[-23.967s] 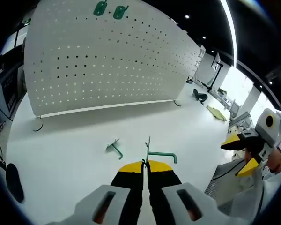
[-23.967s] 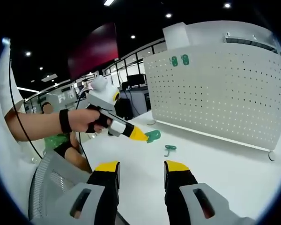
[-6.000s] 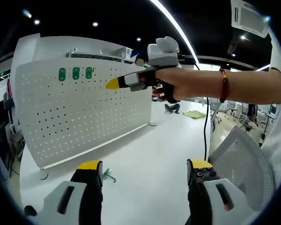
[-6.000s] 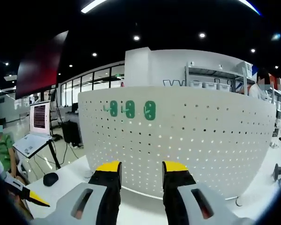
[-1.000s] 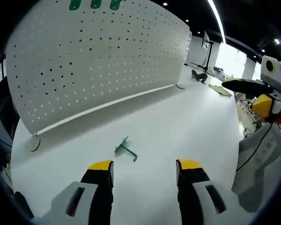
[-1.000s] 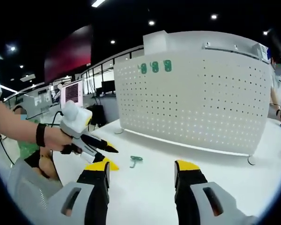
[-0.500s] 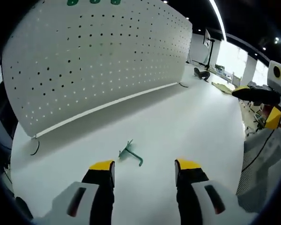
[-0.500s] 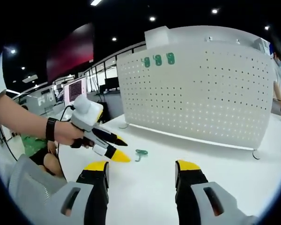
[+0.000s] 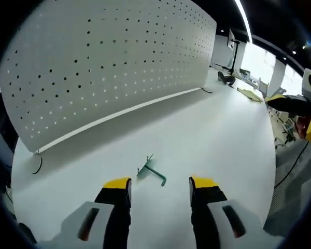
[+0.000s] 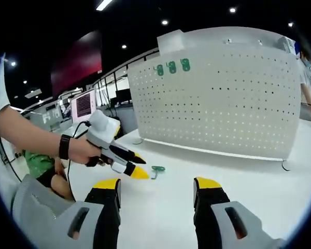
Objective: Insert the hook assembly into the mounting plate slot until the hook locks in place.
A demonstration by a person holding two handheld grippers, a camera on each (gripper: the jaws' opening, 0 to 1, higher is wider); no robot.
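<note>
White bench (image 9: 212, 124), pegboard (image 9: 109, 57) upright at its back. Green hook (image 9: 151, 171) lying loose just ahead of left tool (image 9: 159, 185), prongs apart, empty. Three hooks (image 10: 171, 67) already hung. Right tool (image 10: 158, 185) apart, empty. Left to do: grasp, lift, insert, lock.

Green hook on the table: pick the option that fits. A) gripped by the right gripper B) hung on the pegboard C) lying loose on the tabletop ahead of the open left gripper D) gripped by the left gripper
C: the green hook lies on the white table, just ahead of the open left gripper, touched by neither jaw.
</note>
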